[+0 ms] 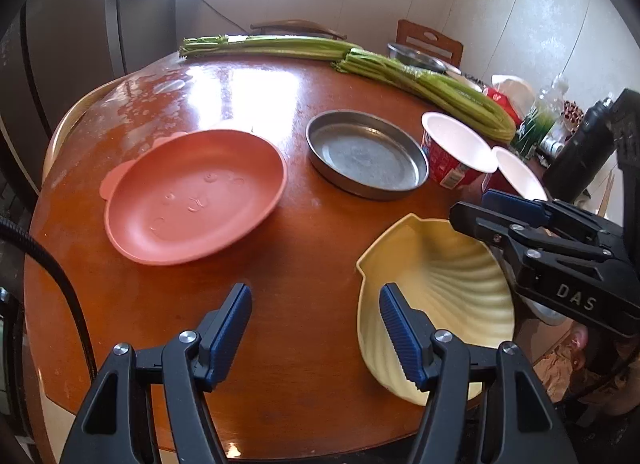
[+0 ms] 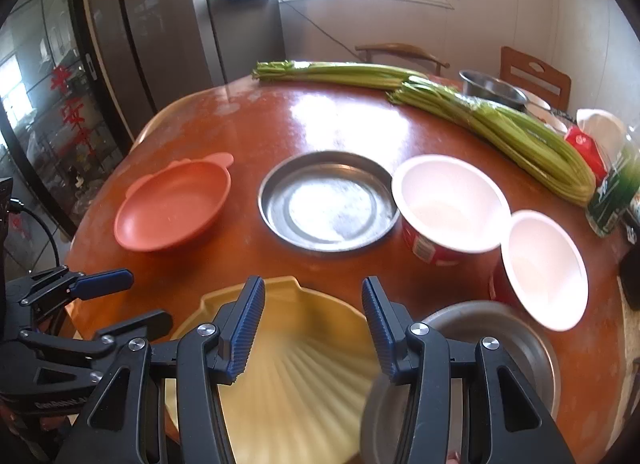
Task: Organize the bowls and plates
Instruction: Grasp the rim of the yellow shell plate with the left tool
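left hand-held gripper [image 1: 316,334]: open, empty | right hand-held gripper [image 2: 313,330]: jaws apart, empty above yellow shell bowl [image 2: 296,376] at near table [image 1: 280,75] edge | risk: bowl nudged off edge, or knocks steel bowl [image 2: 528,348]

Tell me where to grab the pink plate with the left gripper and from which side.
Take the pink plate by its raised rim at the near edge, coming from the left gripper's side of the table with one finger inside and one under the lip. The plate lies flat and shallow, so only the rim offers a pinch. The two small ear tabs sit on its left edge, a possible alternative.
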`<state>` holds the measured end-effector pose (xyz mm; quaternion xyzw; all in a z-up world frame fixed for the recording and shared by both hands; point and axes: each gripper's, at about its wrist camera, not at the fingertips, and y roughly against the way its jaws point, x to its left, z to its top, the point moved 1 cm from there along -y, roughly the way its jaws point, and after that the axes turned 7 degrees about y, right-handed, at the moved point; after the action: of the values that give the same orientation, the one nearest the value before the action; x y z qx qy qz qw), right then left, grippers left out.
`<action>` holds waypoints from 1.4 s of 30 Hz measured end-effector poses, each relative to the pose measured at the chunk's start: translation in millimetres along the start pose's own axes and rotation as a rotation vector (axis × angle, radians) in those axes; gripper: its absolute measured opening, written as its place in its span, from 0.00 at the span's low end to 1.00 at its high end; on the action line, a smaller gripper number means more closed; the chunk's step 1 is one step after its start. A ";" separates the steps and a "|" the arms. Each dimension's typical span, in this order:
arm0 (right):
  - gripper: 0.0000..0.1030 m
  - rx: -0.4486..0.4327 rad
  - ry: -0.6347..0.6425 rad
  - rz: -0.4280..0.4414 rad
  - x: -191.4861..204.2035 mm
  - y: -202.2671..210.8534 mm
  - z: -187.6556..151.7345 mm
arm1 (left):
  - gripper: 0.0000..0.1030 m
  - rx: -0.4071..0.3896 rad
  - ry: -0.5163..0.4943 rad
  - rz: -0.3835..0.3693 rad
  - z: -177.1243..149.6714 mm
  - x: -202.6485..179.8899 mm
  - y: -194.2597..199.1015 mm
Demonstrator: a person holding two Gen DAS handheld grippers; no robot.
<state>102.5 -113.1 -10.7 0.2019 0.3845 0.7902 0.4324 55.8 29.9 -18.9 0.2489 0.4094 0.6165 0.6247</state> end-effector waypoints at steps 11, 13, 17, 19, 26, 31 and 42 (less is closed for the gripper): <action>0.51 0.040 0.043 -0.016 -3.7 -11.0 -9.6 | 0.64 0.051 -0.006 0.097 -3.2 -18.5 -32.9; 0.51 0.045 0.046 -0.015 -4.2 -12.6 -10.6 | 0.65 0.053 -0.022 0.132 -3.8 -19.7 -37.5; 0.51 0.065 0.072 -0.009 0.4 -18.7 -9.5 | 0.66 0.054 -0.022 0.138 -2.8 -18.1 -37.9; 0.51 0.075 0.084 -0.003 3.8 -21.4 -9.4 | 0.66 0.053 -0.016 0.142 -1.8 -15.5 -37.3; 0.51 0.114 0.107 0.031 15.2 -35.1 -10.9 | 0.66 0.035 0.030 0.185 2.2 8.4 -33.2; 0.51 0.131 0.099 0.067 21.1 -42.9 -11.2 | 0.66 0.031 0.062 0.182 2.4 22.7 -31.0; 0.50 0.118 0.058 0.128 33.0 -40.3 -14.1 | 0.44 0.039 0.060 0.050 -3.9 13.7 -28.5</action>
<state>96.6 -78.1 -51.5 0.2282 0.4290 0.7976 0.3573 67.5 39.2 -47.0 0.2529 0.4336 0.6310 0.5915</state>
